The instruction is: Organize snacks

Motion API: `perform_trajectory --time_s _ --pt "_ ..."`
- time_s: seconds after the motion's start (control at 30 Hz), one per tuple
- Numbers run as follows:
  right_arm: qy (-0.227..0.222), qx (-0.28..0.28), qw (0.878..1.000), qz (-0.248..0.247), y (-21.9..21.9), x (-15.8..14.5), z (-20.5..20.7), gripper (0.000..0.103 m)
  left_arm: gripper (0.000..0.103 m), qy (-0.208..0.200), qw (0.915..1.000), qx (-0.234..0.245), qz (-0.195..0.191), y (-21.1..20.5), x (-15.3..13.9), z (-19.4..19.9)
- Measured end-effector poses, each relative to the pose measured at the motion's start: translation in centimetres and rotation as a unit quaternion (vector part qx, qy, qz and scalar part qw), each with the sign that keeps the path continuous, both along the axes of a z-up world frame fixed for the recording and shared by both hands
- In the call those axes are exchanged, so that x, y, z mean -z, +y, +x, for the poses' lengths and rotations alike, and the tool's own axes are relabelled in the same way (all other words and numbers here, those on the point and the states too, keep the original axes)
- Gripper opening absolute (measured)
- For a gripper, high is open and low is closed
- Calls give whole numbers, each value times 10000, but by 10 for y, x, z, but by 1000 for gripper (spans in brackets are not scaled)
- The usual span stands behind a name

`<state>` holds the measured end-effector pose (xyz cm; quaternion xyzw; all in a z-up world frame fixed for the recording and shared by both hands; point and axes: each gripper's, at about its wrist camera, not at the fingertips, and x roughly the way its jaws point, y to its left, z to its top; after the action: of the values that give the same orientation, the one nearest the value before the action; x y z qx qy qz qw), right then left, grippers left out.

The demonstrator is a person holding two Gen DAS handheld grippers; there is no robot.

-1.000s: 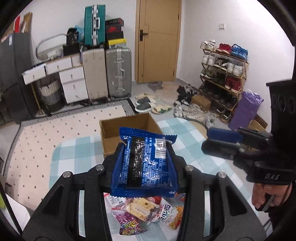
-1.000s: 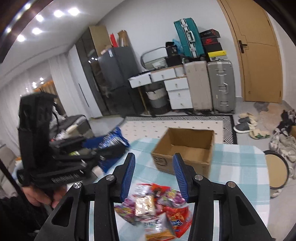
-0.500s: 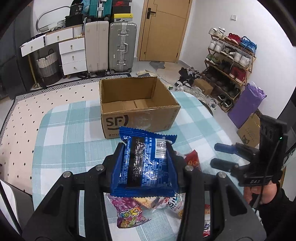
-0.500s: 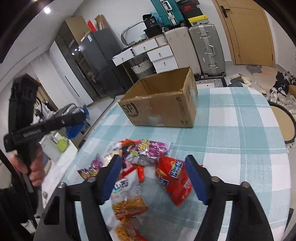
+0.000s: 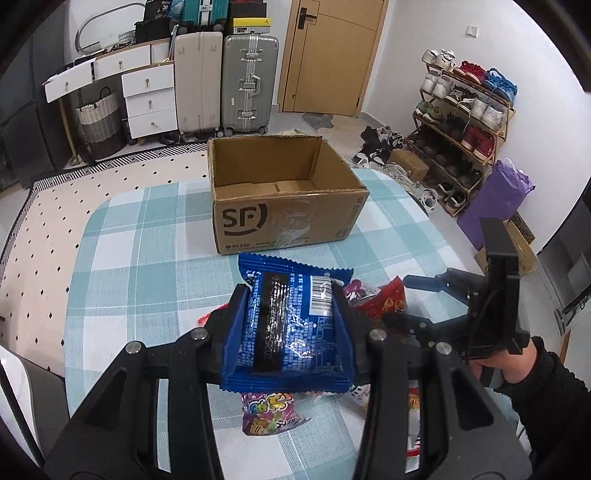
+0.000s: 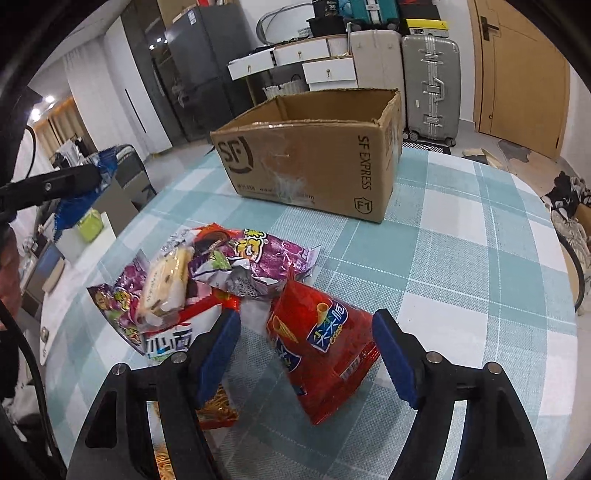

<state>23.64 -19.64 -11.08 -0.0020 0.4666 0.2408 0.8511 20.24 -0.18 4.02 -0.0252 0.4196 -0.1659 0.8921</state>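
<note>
left gripper (image 5: 291, 325): pinching blue snack packet (image 5: 291, 332) | right gripper (image 6: 306, 354): spread, straddling red snack bag (image 6: 321, 350), untouched | cardboard box (image 5: 288, 218): open

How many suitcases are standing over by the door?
2 upright on the floor: a beige suitcase beside the drawers and a silver suitcase nearer the door. A teal suitcase lies stacked above; others may be hidden.
</note>
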Motion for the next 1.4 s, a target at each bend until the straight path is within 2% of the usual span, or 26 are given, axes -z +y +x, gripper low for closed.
perform_trajectory --time_s 0.2,0.3,0.4,0.5,0.63,0.7,0.73,0.8,1.07,1.27,1.4 --pt "41 -139 9992 -379 11 14 7 75 40 91 9999 -81 13 12 8 -6" --pt "-35 -203 9978 -625 15 17 4 69 40 126 9998 -125 11 18 11 -7" --pt "-44 -153 9980 -616 12 18 5 59 40 145 9997 -188 -25 23 13 -9" --pt "-36 -115 9984 -546 9 16 4 53 40 155 9997 -210 -29 23 13 -13" --pt "-97 -63 9983 -572 10 15 1 51 40 133 9997 -189 -6 24 14 -16" --pt "-128 -44 9986 -517 9 11 -2 47 40 98 9998 -190 5 25 13 -18" --pt "-161 -29 9988 -454 8 8 -4 38 40 71 9998 -189 20 24 11 -19" --pt "-124 34 9993 -362 5 4 -5 35 40 24 9998 -189 27 24 10 -22" --pt "-58 -46 9994 -333 6 0 -8 32 40 -43 9999 -106 54 21 8 -29" --pt "29 123 9999 11 -4 -3 -11 29 40 -41 9999 -114 65 24 10 -32" --pt "118 363 9982 457 -19 -8 -17 25 40 -58 9999 -78 98 25 11 -33"
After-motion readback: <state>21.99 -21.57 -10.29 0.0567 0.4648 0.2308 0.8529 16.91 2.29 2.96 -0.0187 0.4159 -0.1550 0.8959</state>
